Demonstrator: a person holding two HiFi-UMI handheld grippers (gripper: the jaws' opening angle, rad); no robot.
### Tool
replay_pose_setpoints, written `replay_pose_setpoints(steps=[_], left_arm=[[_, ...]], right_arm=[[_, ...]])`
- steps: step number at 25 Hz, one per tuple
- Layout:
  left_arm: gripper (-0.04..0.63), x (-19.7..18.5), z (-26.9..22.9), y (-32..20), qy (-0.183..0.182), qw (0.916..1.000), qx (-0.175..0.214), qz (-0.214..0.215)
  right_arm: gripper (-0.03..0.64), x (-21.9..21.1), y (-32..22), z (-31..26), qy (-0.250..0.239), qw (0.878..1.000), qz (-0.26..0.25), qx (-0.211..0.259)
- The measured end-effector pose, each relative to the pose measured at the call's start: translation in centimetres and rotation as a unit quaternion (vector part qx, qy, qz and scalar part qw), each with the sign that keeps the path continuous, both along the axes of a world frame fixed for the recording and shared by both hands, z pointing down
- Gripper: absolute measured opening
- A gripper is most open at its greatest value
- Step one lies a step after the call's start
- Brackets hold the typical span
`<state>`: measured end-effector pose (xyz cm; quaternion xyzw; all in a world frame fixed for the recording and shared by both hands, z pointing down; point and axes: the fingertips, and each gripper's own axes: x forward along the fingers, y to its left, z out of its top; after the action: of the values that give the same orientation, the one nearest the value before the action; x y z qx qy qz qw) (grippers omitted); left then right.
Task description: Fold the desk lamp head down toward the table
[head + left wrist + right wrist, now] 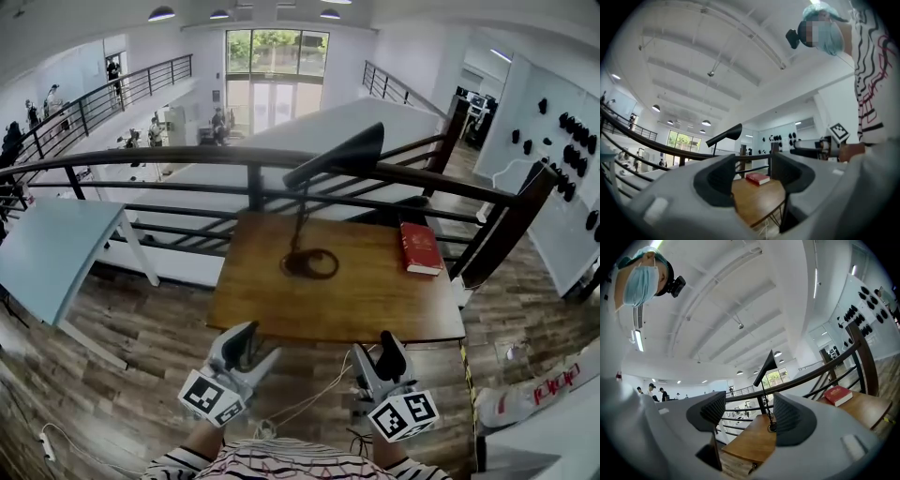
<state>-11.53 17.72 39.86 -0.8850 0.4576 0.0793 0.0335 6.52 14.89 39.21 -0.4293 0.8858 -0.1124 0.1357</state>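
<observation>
The black desk lamp stands on the wooden table (281, 314). Its round base (309, 263) sits near the table's middle, and its long head (336, 155) is raised, slanting up to the right. My left gripper (246, 349) and right gripper (382, 356) hover side by side just short of the table's near edge, both open with nothing between the jaws. The left gripper view looks between its open jaws (751, 180) at the lamp head (724, 135). The right gripper view shows its open jaws (746, 413) with the lamp head (767, 366) and base (772, 427) beyond.
A red book (420, 248) lies at the table's right side. A dark railing (187, 159) runs behind the table. A light blue table (47, 248) stands at left. A white cable (309, 403) trails on the wood floor below my grippers. A white pegboard wall (562, 141) is at right.
</observation>
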Motion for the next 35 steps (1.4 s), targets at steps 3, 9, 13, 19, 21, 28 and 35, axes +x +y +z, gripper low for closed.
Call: replay_pose_setpoints(steps=[3,9,13,19,21,28,35], left_arm=[[0.265,-2.3,0.0,-2.7,0.001,1.0000,0.000,0.010],[0.282,-6.2,0.1,-6.2,0.005,0.9995,-0.004,0.030],[0.282,-7.4,0.9,-8.5,0.012,0.9992,-0.014,0.035],[0.282,-5.9,2.6,-11.8,0.018,0.9982,-0.033,0.046],[0.282,-5.2,2.7,-13.0,0.019,0.9982,-0.036,0.043],[0.281,-1.4,2.3,-17.4,0.010,0.9991,-0.041,0.012],[0.281,3.5,2.5,-22.1,0.008,0.9990,-0.038,-0.020]], right_arm=[[0.314,-2.0,-2.4,-0.2,0.003,1.000,0.015,0.001],[0.324,-5.5,-5.3,-0.1,0.012,0.999,0.038,-0.003],[0.324,-6.4,-6.8,0.2,0.018,0.999,0.048,-0.010],[0.322,-4.8,-9.8,1.0,0.022,0.998,0.056,-0.017],[0.322,-4.2,-11.1,0.8,0.024,0.998,0.052,-0.013],[0.319,-0.6,-16.4,0.7,0.022,0.999,0.021,-0.014],[0.316,3.6,-22.1,1.4,0.010,1.000,-0.022,-0.020]])
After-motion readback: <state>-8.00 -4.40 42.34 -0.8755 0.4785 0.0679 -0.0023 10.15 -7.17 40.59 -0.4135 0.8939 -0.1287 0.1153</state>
